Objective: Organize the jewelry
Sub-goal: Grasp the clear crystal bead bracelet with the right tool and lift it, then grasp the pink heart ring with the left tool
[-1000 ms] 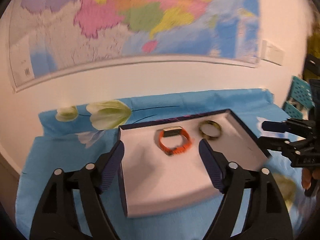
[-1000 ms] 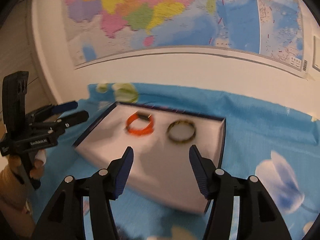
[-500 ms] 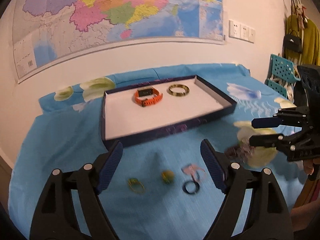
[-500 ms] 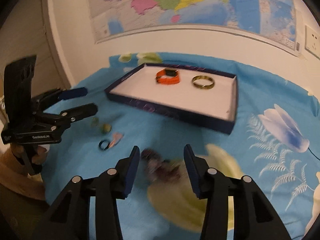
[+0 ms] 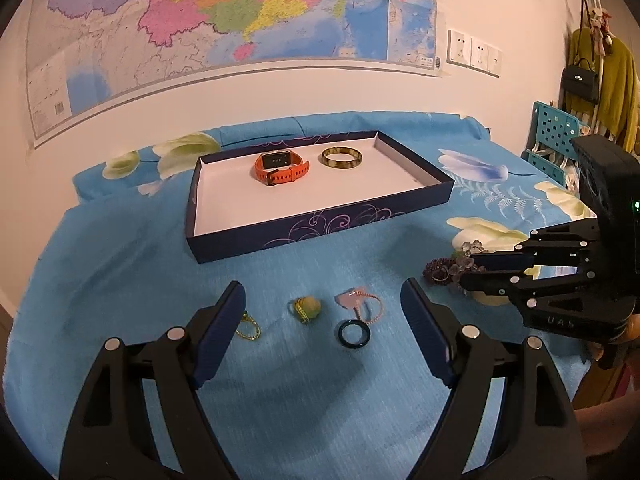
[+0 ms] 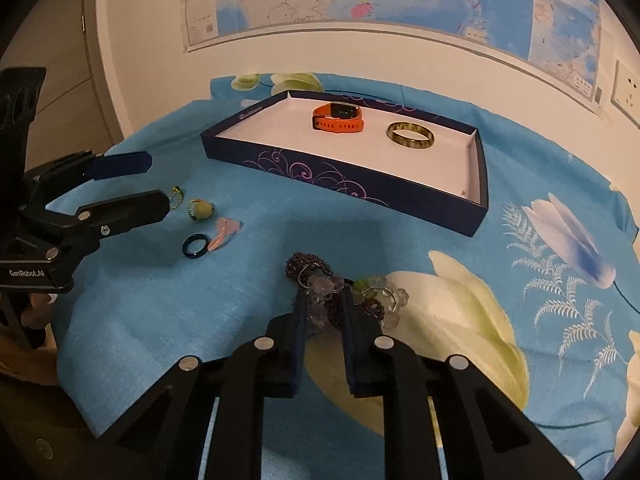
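A dark blue tray (image 5: 320, 228) (image 6: 360, 184) holds an orange watch (image 5: 281, 166) (image 6: 338, 117) and a green-gold bangle (image 5: 342, 157) (image 6: 411, 135). On the blue cloth lie a gold chain (image 5: 249, 326), a yellow-green ball charm (image 5: 307, 307) (image 6: 200, 209), a pink piece (image 5: 356, 300) (image 6: 226, 230) and a dark ring (image 5: 354, 333) (image 6: 196, 246). My left gripper (image 5: 322, 330) (image 6: 136, 182) is open above them. My right gripper (image 6: 323, 308) (image 5: 466, 270) is shut on a purple bead bracelet (image 6: 320, 284) (image 5: 448, 268) that rests on the cloth.
A map (image 5: 224, 20) hangs on the wall behind the table. Wall sockets (image 5: 474, 53) are at the right. A teal crate (image 5: 554, 136) and hanging clothes (image 5: 600, 76) stand right of the table.
Both grippers have pulled back from the tray toward the near side of the table. My right gripper has closed on the purple bead bracelet.
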{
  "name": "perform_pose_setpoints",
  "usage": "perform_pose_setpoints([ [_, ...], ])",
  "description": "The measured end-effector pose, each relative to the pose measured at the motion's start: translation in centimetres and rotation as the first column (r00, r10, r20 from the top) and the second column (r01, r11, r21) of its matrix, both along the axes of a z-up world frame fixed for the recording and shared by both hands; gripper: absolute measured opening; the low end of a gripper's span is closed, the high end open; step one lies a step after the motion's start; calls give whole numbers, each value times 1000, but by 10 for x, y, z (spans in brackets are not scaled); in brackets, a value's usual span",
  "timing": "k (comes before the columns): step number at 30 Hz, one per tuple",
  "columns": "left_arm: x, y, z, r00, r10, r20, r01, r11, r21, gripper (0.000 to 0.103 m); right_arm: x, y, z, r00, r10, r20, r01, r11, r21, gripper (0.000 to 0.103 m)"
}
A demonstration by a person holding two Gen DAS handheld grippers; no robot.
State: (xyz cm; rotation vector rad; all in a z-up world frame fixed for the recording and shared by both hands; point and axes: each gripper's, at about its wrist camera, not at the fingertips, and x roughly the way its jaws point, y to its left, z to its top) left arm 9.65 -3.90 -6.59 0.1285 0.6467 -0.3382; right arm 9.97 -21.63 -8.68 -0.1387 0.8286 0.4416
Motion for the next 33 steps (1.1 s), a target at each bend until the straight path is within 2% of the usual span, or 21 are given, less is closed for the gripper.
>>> perform_pose_setpoints([
  [1,-1,0,0,1000,-2,-1,2,1000,-1,79,0,-2,1,1000,-4,-3,4,1000,14,8],
  [6,-3,4,0,1000,-1,-6,1,1000,-18,79,1,-23,15,999,-34,-15,36,990,137,8],
  [13,-7,7,-1,1000,-8,-9,8,1000,-26,78,0,-51,42,997,-71,1,68,957,283,8],
  [21,-13,5,-8,998,-40,-40,39,999,-25,74,-5,-60,61,998,-63,30,47,925,377,8],
  [24,-14,3,-12,997,-54,-55,53,998,-27,71,-9,-58,66,998,-54,42,33,922,386,8],
  [33,-12,-2,-19,993,-78,-94,76,997,-23,63,-8,-46,55,1000,-6,4,4,918,396,8],
])
